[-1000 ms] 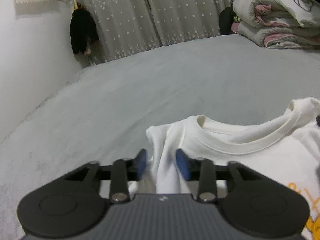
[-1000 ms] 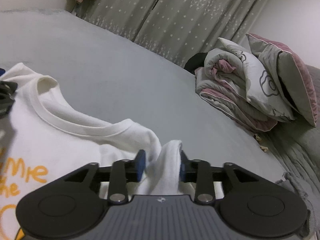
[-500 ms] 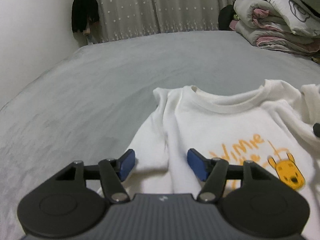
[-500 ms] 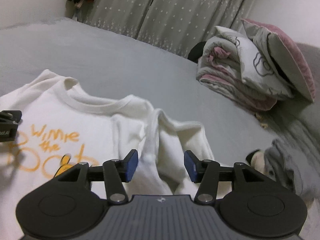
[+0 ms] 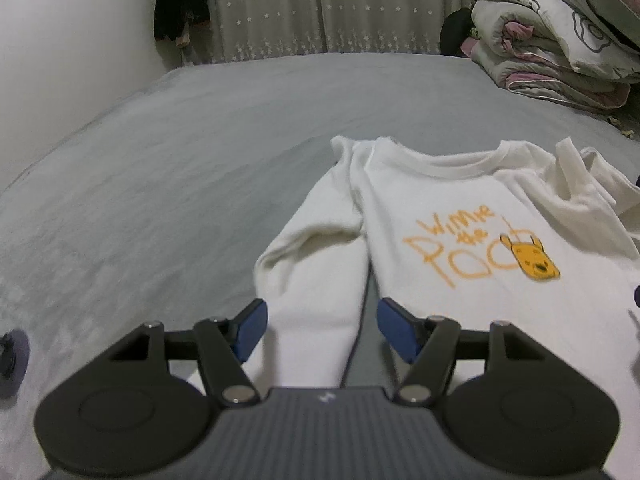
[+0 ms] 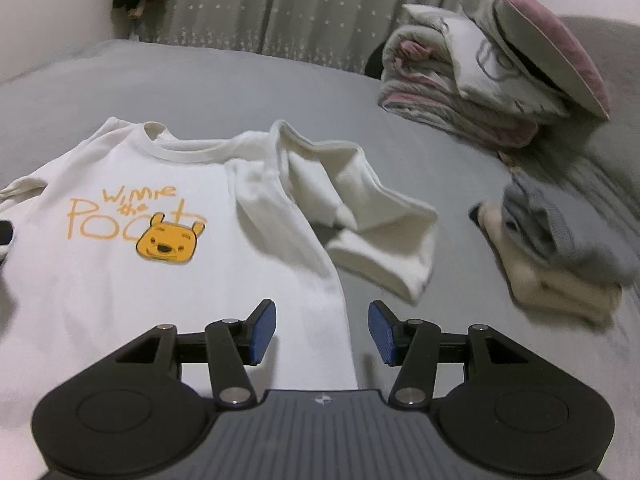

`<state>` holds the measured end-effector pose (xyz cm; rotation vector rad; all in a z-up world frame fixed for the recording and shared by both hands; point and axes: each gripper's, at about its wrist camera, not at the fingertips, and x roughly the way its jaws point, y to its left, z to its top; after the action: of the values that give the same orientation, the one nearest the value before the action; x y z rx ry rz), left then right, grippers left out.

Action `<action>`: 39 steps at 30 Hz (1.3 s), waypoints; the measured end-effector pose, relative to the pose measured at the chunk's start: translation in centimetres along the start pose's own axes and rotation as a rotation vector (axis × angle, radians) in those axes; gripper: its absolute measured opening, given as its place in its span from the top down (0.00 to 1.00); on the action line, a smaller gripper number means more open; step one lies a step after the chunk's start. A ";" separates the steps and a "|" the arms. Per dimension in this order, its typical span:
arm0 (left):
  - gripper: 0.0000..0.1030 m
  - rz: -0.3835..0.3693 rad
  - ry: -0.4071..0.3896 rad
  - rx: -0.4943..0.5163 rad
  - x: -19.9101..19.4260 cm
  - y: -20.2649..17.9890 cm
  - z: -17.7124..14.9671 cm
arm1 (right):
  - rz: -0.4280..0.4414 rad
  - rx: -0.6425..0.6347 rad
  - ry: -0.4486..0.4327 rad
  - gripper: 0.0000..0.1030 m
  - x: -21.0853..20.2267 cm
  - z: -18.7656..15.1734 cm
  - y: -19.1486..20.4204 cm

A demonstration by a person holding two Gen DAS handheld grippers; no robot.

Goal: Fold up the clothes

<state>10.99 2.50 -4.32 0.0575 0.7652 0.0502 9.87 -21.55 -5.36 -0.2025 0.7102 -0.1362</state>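
A white long-sleeved shirt [image 5: 472,280] [image 6: 120,280] with orange lettering and a yellow bear face lies front up on the grey bed [image 5: 200,152]. Its left sleeve [image 5: 316,276] runs straight down beside the body, and my left gripper [image 5: 318,330] hovers open over that sleeve's lower part. The other sleeve [image 6: 372,224] lies crumpled and bent to the right of the body. My right gripper [image 6: 322,332] stands open above the shirt's right side seam, holding nothing.
A pile of folded quilts and a pink-edged pillow [image 6: 480,80] sits at the back right of the bed. A stack of folded grey and cream clothes [image 6: 560,256] lies to the right. Star-patterned curtains [image 5: 320,4] and a wall [image 5: 60,60] border the bed.
Both grippers let go of the shirt's shoulders, opened and drew back toward the near side. The shirt now lies flat, with more of it in view.
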 end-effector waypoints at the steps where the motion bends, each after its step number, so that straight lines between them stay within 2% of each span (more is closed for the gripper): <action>1: 0.39 -0.001 0.005 -0.010 -0.3 0.4 -0.3 | 0.008 0.019 0.009 0.51 -0.3 -0.3 -0.3; 6: 0.39 0.023 0.009 -0.053 -0.9 2.6 -2.0 | 0.069 0.101 0.058 0.50 -1.8 -1.8 -1.6; 9: 0.38 0.017 0.045 -0.082 -0.3 3.4 -2.1 | 0.105 0.161 0.094 0.49 -2.5 -2.3 -2.4; 12: 0.46 0.029 0.068 -0.090 0.4 3.6 -1.6 | 0.137 0.210 0.150 0.49 -3.2 -2.2 -2.7; 14: 0.53 0.027 0.076 -0.093 0.8 3.6 -1.3 | 0.173 0.184 0.134 0.49 -4.2 -1.8 -2.1; 18: 0.76 0.024 0.068 -0.082 1.6 3.2 -0.6 | 0.231 0.097 0.085 0.48 -6.4 -1.4 -0.2; 22: 0.90 0.013 0.073 -0.141 2.3 3.8 -0.1 | 0.341 0.013 0.058 0.48 -8.2 -1.4 2.5; 24: 0.97 0.056 0.058 -0.155 2.4 4.3 0.2 | 0.396 -0.026 0.047 0.48 -9.1 -1.4 3.9; 27: 0.97 0.133 0.048 -0.199 2.8 6.1 0.5 | 0.455 -0.067 0.038 0.48 -9.8 -1.6 5.3; 32: 0.97 0.167 0.076 -0.325 3.3 10.8 0.5 | 0.554 -0.126 0.039 0.48 -10.7 -1.9 7.4; 34: 0.96 0.125 0.094 -0.368 3.2 12.2 0.5 | 0.594 -0.150 0.039 0.48 -11.1 -2.0 8.2; 36: 0.93 0.049 0.111 -0.416 2.8 13.3 0.4 | 0.634 -0.174 0.040 0.48 -11.4 -2.2 9.0; 38: 0.80 -0.038 0.125 -0.431 2.4 13.9 0.3 | 0.657 -0.206 0.041 0.48 -11.8 -2.4 9.9; 39: 0.67 -0.073 0.129 -0.421 2.3 13.9 0.2 | 0.660 -0.221 0.040 0.48 -11.9 -2.6 10.2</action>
<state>12.44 16.50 -4.80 -0.3770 0.8715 0.1454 -0.17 -9.68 -2.10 -0.1669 0.7991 0.5708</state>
